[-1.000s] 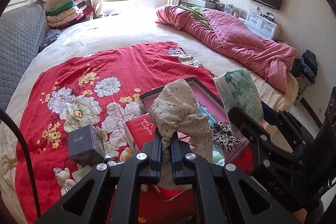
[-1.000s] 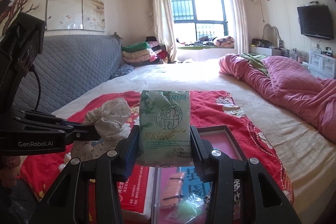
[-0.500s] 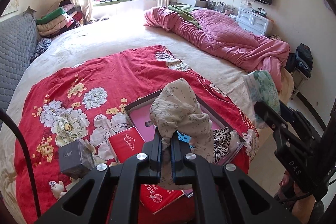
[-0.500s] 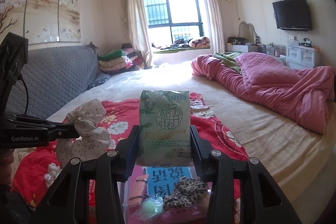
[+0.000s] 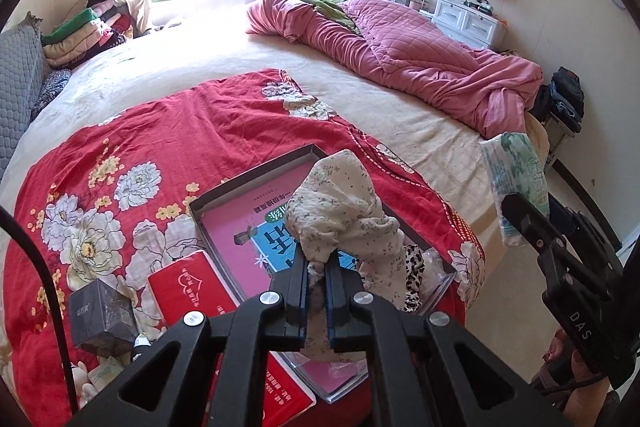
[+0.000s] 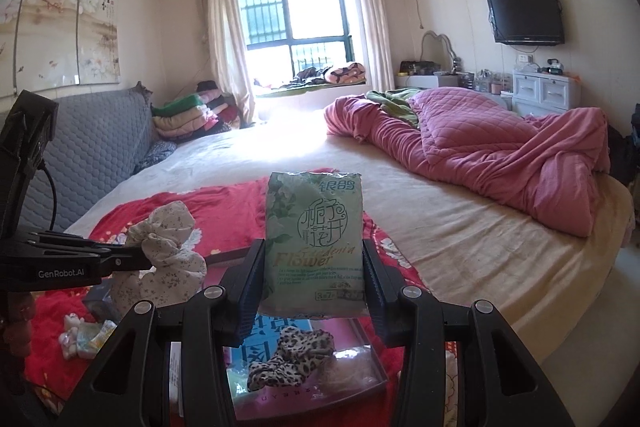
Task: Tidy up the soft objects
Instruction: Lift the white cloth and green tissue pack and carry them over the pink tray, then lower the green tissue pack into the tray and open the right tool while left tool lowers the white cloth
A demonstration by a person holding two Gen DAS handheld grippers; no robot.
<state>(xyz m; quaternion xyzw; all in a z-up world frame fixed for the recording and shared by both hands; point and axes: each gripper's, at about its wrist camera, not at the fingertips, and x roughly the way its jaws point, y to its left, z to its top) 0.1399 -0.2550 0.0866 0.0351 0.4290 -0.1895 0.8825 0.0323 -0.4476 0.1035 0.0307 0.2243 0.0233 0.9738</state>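
1. Left gripper (image 5: 316, 277): lower centre of left wrist view, jaws nearly pressed together, pinching a bunched floral cloth (image 5: 340, 211); cloth is rising above the fingers & drooping to the right, held up over the tray. In right wrist view the cloth is showing at mid left.
2. Right gripper (image 6: 314, 279): lower centre of right wrist view, jaws spread wide & clamping a green tissue pack (image 6: 314, 247) by its two sides; pack is standing upright, printed "Flower". In left wrist view the pack is sitting at right edge, mid height, in the air off the bed's edge.
3. Tray (image 5: 256, 179): dark-rimmed, shallow, lying on the red blanket, centre of left wrist view; pink/blue printed sheet (image 5: 256, 227) is lying flat inside.
4. Leopard-print scrunchie (image 6: 292, 355): lying in the tray, lower centre of right wrist view, below the pack.
5. Red box (image 5: 188, 283): lying just beside tray's left rim, lower left of centre.
6. Dark cube box (image 5: 102, 315): lower left, on blanket, near red box.
7. Red floral blanket (image 5: 160, 131): spreading over lower left half of the bed (image 5: 200, 59).
8. Pink quilt (image 5: 400, 59): heaped at upper right of bed.
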